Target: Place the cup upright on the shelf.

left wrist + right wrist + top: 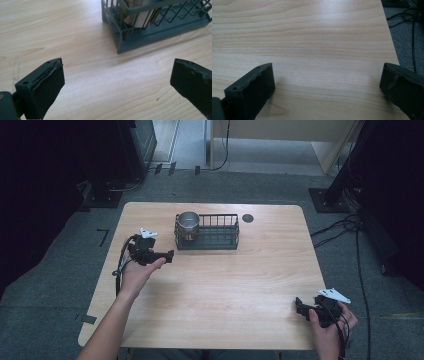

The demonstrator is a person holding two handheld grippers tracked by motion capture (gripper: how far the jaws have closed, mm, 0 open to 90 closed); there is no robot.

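A dark wire basket (220,236) stands at the back middle of the wooden table (225,285), with a shiny metal cup (188,222) upright in its left end. My left gripper (165,256) is held just left of and in front of the basket, open and empty. In the left gripper view the basket's corner (120,42) lies ahead between the wide-apart jaws, with the cup (136,17) behind the wires. My right gripper (301,306) rests near the table's front right corner, open, with bare wood between its jaws in the right gripper view.
A small dark round hole (248,218) sits in the tabletop right of the basket. Cables (345,227) trail over the grey floor to the right. The table's right edge (390,37) runs close beside my right gripper.
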